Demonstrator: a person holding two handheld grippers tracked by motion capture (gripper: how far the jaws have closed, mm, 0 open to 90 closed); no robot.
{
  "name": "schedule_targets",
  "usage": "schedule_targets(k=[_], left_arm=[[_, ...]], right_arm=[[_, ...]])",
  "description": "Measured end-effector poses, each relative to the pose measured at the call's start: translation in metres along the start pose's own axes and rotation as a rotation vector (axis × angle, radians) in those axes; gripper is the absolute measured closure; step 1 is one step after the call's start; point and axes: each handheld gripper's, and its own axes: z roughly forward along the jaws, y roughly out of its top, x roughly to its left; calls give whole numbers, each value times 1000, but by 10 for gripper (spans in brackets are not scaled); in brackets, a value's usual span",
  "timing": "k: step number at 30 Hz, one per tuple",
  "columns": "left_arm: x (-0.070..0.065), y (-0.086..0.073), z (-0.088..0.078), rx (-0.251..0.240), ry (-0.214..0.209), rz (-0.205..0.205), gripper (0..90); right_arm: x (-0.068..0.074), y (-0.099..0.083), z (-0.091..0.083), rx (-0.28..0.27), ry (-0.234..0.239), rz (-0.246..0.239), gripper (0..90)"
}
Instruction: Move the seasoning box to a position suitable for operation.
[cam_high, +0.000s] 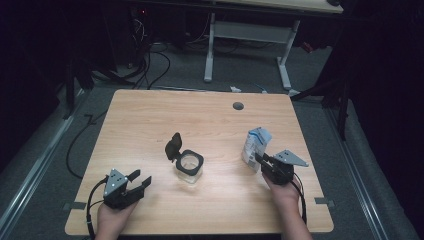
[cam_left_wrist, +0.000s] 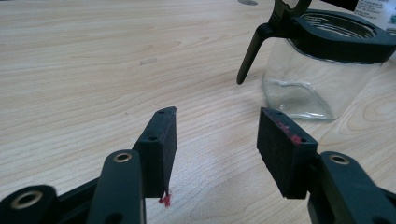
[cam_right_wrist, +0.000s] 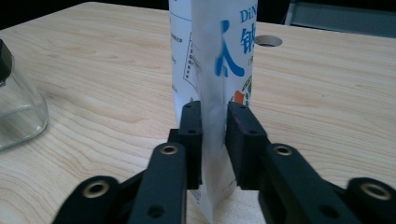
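Pouch (cam_right_wrist: 212, 93) pinched, right tool (cam_right_wrist: 215, 140) level.

Bare wood across the far half of the table (cam_high: 150, 115), broken by one round cable hole (cam_high: 238, 106). Mid-table, a glass jar (cam_high: 190, 167) with its black lid (cam_high: 173, 145) flipped up, blocking the straight path between left gripper (cam_high: 140, 181) and right gripper (cam_high: 260, 161). Open lanes either side of it, the right one narrowed by the upright pouch (cam_high: 255, 144).
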Motion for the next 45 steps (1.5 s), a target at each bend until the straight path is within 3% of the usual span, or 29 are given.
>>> schedule_targets(k=[3, 19, 24, 31, 39, 45], left_arm=[[0, 0, 0, -2, -2, -2, 482], [-3, 0, 1, -3, -31, 14, 475], [-4, 0, 1, -9, -37, 24, 470], [-7, 0, 2, -15, -48, 34, 469], [-9, 0, 4, -23, -65, 31, 469], [-11, 0, 4, -31, -78, 36, 468]], right_arm=[[2, 0, 0, -5, -9, -22, 836], [4, 1, 1, 2, -23, 42, 864], [3, 5, -2, 21, -12, 30, 868], [4, 13, -15, 52, 8, 1, 877], [1, 24, -34, 82, 48, 22, 879], [7, 31, -46, 147, 55, -36, 879]])
